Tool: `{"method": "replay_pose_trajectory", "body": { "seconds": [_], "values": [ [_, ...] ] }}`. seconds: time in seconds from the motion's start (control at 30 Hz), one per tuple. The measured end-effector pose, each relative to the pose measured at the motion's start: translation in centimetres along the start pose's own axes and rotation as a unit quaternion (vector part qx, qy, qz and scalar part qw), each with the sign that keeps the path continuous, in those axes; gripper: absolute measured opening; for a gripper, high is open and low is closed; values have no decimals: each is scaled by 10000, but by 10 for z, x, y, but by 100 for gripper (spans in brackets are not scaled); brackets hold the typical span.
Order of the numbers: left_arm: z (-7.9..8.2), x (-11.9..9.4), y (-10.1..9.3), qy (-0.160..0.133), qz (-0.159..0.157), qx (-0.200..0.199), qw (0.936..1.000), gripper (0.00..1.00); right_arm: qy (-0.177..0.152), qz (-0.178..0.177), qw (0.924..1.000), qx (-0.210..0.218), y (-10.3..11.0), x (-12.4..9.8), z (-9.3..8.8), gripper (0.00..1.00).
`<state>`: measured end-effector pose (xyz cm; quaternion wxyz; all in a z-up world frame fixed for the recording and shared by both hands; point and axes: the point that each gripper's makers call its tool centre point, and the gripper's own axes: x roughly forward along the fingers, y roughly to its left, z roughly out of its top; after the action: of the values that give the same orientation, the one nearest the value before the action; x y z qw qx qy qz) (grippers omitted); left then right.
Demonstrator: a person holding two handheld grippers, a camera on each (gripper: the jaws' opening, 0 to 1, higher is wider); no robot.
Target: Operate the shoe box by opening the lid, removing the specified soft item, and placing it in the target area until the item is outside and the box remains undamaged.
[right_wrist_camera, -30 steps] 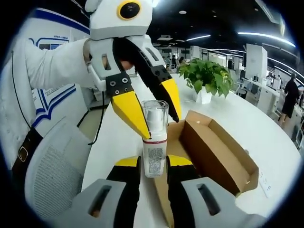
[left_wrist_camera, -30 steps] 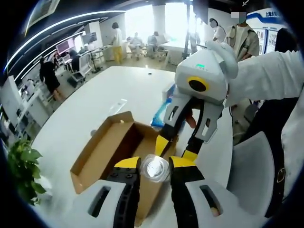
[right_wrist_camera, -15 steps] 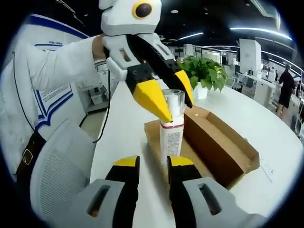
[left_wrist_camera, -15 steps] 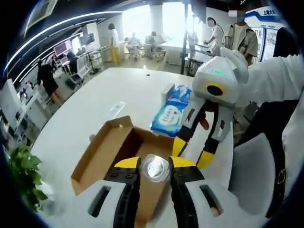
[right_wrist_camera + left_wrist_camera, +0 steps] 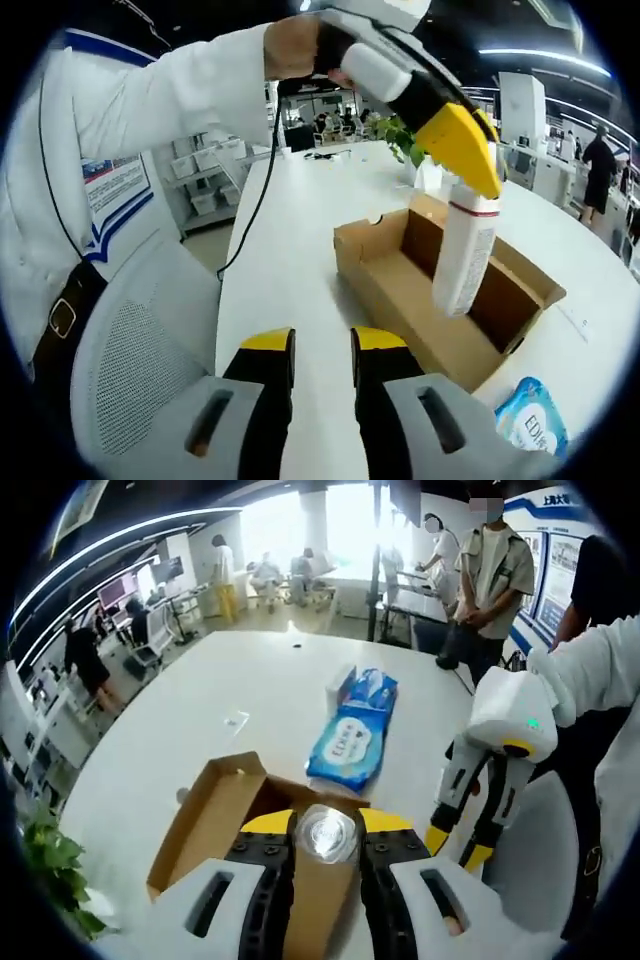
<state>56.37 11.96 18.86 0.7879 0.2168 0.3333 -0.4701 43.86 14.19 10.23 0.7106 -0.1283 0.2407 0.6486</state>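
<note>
**One white tube lifted clear above the open box**

One white tube [image 5: 462, 255], red-banded under a clear cap, hangs over the open cardboard shoe box [image 5: 400, 285], clamped at its cap end between the yellow fingers of the left gripper [image 5: 460, 150]. In the right gripper view it tilts, its lower end pointing down into the box's interior without touching the floor or walls. Small print runs down the tube's side, too small to read.

In the left gripper view the same tube appears end-on: only its round clear cap [image 5: 326, 834] shows, pinched between the left gripper [image 5: 326, 830] and its two yellow tips, with the brown box [image 5: 215, 815] below and behind it.

Beyond the box on the white table [image 5: 260, 680] lies a blue wet-wipes pack [image 5: 352, 735]; its label is not legible. The right gripper view catches a corner of that pack [image 5: 525, 425] at the near right, marked "EDI".

To the right in the left gripper view, the right gripper [image 5: 455, 845] points downward beside the table edge, held by a white-sleeved arm; its jaws stand slightly apart and grip nothing. In its own view the right gripper [image 5: 320, 340] likewise shows a narrow gap between its tips, over bare table near a grey mesh chair [image 5: 130, 370].

A potted plant [image 5: 405, 140] stands on the far end of the table.
</note>
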Motion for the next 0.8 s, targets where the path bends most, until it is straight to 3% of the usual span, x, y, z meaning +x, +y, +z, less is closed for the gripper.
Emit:
{"method": "replay_pose_trajectory", "body": {
  "seconds": [0.23,0.43,0.53,0.8],
  "values": [
    [21,21,-10,-29,-177,148,9997,22,5,-151,9998,132,16,-3,-20,21],
    [35,35,-22,-32,-243,229,9994,22,-131,-644,9976,216,8,-15,-27,23],
    [41,42,-18,-37,-276,231,9993,22,-176,-916,9953,249,4,-20,-31,24],
    [48,50,-24,-35,-347,273,9990,22,-425,-1840,9812,404,-20,-45,-34,33]
  ]
}}
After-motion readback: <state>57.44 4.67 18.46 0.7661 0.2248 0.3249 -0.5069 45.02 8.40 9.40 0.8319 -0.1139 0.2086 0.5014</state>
